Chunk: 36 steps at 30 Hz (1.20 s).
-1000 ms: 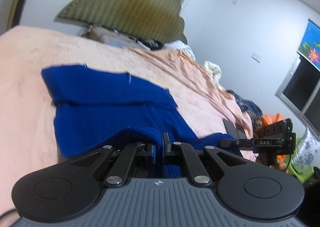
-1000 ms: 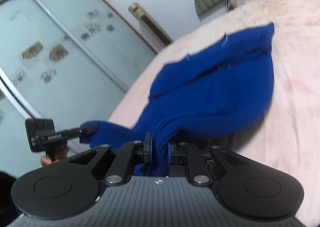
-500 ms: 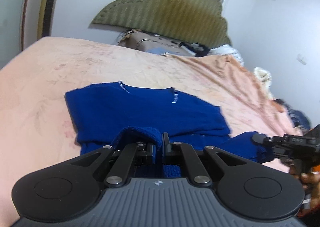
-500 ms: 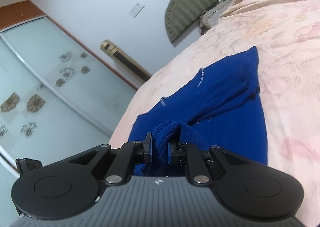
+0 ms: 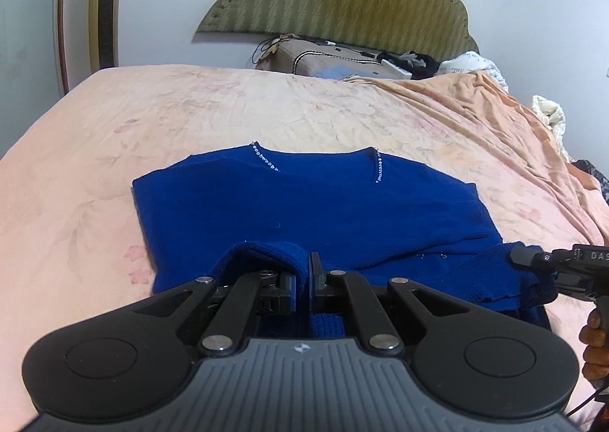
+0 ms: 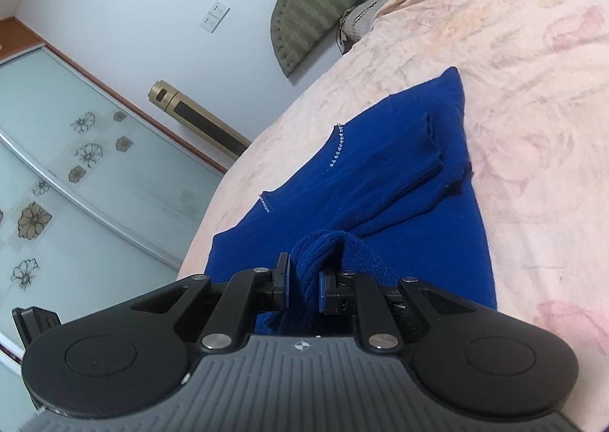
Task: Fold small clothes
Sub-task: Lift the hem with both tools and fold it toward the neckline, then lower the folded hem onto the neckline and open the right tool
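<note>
**Bringing the hem of the sweater up toward the neckline**

The blue sweater is lying flat on the pink bedsheet, its beaded neckline pointing toward 12 o'clock in the left wrist view and its lower edge at 6 o'clock, nearest the tongs. The left gripper is clenching a raised fold of the hem, the knit bunching between its pads. The right gripper is likewise grasping a thicker ridge of the same ribbed hem; in the left wrist view it is appearing at 3 o'clock, carried by the person's hand. One sleeve is already lying folded across the body of the garment, toward 1 o'clock in the right wrist view.

The step in hand appears to be folding the bottom half over the top half. To do it well, both tongs should be travelling together toward 12 o'clock at matching height, keeping the hem taut between them so the edge is landing straight. Lifting just clear of the cloth should be keeping the folded sleeve from dragging out of place. The hem is best laid just short of the neckline, and the grips released only once the knit is resting flat; a soft knit like this is likely to sag in the middle if the tongs drift together.
</note>
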Tool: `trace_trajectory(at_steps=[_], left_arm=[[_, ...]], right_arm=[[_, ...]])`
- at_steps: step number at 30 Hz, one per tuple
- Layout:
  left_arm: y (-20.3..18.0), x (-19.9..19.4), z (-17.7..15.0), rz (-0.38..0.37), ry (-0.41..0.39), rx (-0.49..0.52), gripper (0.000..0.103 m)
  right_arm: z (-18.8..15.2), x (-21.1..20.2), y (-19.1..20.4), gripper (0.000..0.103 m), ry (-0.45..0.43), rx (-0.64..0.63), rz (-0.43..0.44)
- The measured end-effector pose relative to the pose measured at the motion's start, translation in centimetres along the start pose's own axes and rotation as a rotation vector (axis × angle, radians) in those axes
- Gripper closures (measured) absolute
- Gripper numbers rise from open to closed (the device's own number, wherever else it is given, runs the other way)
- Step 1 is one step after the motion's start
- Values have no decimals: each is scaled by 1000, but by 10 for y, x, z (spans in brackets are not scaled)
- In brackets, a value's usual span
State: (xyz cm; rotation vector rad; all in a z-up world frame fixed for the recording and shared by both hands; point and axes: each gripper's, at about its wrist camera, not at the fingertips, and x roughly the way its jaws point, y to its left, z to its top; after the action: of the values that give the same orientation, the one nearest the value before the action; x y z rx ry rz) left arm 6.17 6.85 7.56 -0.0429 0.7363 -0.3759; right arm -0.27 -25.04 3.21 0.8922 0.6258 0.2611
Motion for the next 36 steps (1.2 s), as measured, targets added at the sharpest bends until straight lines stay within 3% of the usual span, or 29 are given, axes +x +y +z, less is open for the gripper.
trace_trajectory(at_steps=[12, 23, 29, 36], left_arm=[[6, 6, 30, -2, -53, -47, 97], [12, 37, 58, 66, -95, -33, 97], [17, 62, 76, 127, -120, -21, 97], [21, 103, 81, 191, -101, 14, 97]], right_arm=[[24, 8, -1, 85, -40, 50, 30], [56, 44, -6, 85, -37, 126, 58], [79, 79, -15, 85, -18, 200, 63], [93, 127, -30, 81, 30, 234, -11]])
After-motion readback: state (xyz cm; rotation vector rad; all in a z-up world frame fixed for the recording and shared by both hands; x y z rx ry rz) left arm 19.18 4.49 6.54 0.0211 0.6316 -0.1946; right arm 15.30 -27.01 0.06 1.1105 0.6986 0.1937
